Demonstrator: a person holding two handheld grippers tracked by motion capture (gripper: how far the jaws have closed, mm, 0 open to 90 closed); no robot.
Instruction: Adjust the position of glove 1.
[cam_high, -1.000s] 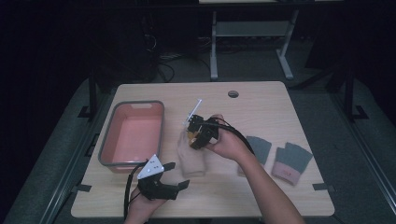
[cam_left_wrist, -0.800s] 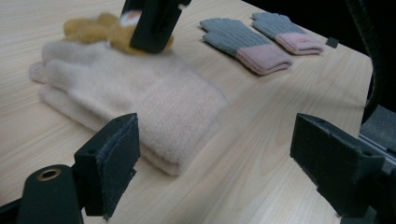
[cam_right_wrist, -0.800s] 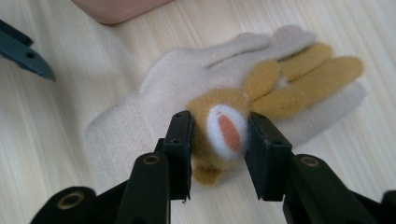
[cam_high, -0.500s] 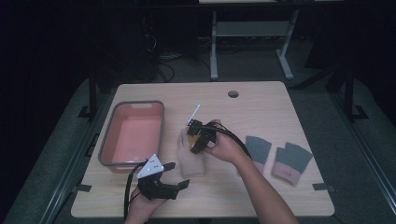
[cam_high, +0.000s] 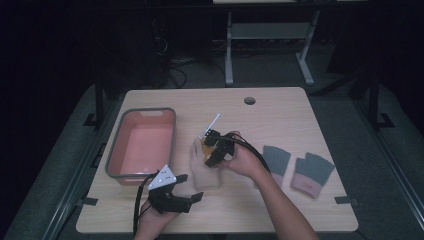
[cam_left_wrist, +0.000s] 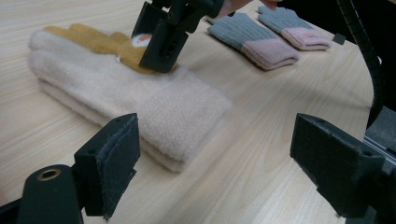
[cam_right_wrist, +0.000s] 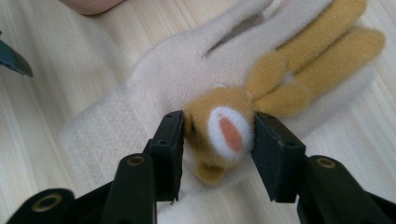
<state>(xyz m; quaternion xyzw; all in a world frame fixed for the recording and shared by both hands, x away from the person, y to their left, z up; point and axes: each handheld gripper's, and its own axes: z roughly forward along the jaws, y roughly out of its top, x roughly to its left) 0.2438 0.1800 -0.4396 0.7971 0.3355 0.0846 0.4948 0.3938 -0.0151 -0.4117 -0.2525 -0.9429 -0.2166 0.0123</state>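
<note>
2 grey-pink gloves (cam_high: 295, 167), 1 cream glove (cam_high: 202, 167); right gripper (cam_right_wrist: 217, 135) straddles it, jaws opening.

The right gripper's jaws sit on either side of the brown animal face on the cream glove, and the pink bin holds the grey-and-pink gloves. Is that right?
Not quite. The grey-and-pink gloves lie on the table, right of the cream glove; the high view shows the pink bin with nothing inside. The right gripper does straddle the brown animal face.

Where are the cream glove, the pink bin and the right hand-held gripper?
cream glove (cam_left_wrist: 177, 107): left gripper view, on its cuff.
pink bin (cam_high: 111, 150): high view, on its grey left rim.
right hand-held gripper (cam_right_wrist: 217, 135): right gripper view, midway between its fingertips.
</note>
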